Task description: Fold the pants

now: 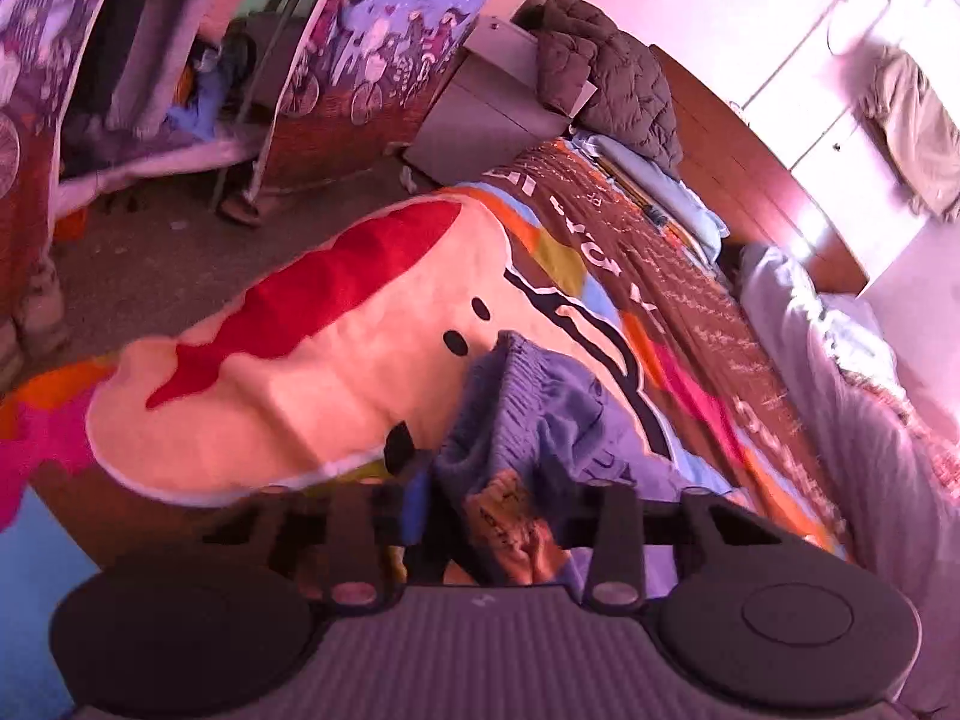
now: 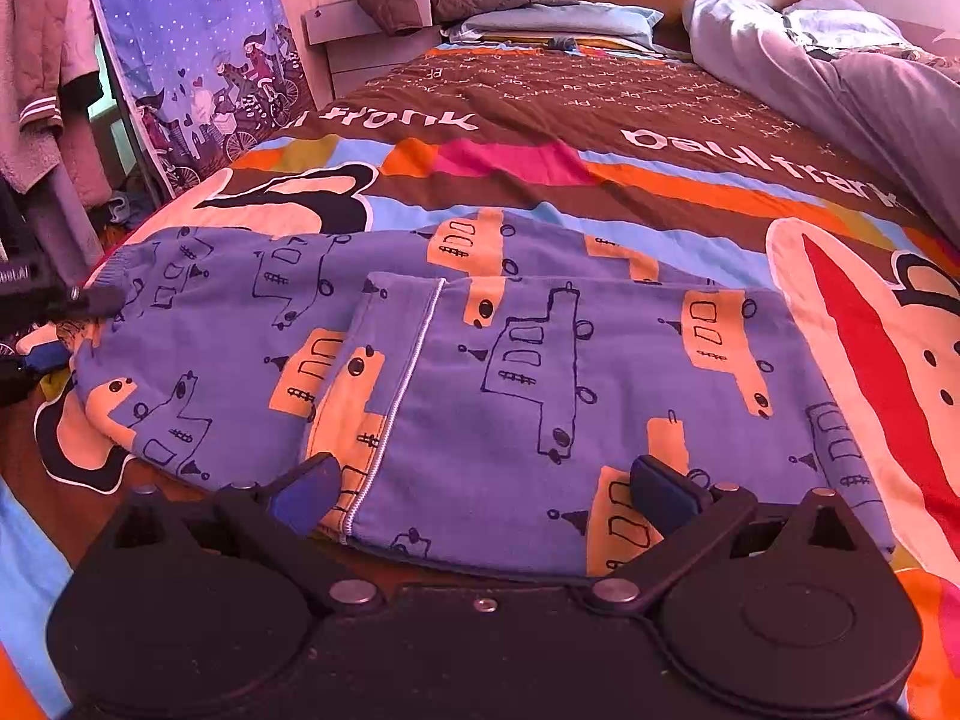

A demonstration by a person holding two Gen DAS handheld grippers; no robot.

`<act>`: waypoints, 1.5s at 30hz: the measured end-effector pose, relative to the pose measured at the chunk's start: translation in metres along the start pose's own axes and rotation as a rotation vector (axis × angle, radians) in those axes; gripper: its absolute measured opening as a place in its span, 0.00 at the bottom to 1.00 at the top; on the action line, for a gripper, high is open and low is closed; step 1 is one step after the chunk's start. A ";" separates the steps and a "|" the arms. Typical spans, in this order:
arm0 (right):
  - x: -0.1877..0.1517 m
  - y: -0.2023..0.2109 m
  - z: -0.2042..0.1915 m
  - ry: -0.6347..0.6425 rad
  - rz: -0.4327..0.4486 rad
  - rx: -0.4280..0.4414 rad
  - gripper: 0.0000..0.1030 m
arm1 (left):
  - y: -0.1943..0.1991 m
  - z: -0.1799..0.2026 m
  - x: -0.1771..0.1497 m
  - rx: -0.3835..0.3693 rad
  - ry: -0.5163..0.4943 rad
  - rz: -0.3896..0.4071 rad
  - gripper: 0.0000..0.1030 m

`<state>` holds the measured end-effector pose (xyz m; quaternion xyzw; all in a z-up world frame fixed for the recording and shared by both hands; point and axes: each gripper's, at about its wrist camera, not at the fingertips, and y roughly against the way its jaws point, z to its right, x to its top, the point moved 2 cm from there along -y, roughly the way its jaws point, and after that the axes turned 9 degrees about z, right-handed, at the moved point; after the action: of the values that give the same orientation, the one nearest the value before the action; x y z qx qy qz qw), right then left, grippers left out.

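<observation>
Across the bed, soft, light pants lie partly folded. Left claw pinches the ribbed waistband; right claw gapes over the hem, best gripped at corners.

Left gripper fingertips were buried in bunched pants, grip unclear. Left view was motion-blurred. Pants' near hem was hidden behind right gripper.
</observation>
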<state>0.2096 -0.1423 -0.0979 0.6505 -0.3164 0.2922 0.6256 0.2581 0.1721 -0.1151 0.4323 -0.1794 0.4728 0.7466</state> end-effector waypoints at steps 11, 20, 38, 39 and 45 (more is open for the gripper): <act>0.000 -0.001 -0.004 0.030 -0.006 -0.017 0.99 | 0.001 0.005 -0.005 0.044 -0.053 0.022 0.21; 0.002 0.006 0.004 -0.036 0.030 0.013 0.99 | 0.012 0.055 -0.003 0.189 -0.269 0.055 0.18; 0.011 0.096 0.191 -0.357 0.235 -0.101 0.99 | 0.047 0.321 -0.107 -0.051 -0.809 0.080 0.18; 0.008 0.100 0.206 -0.382 0.243 -0.128 0.99 | 0.044 0.333 -0.122 -0.074 -0.828 0.063 0.18; -0.036 0.112 0.286 -0.591 0.258 -0.244 0.99 | 0.006 0.368 -0.229 -0.099 -1.022 -0.113 0.45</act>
<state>0.0950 -0.4287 -0.0690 0.5820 -0.5962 0.1277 0.5381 0.1931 -0.2529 -0.0601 0.5814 -0.5197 0.1514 0.6074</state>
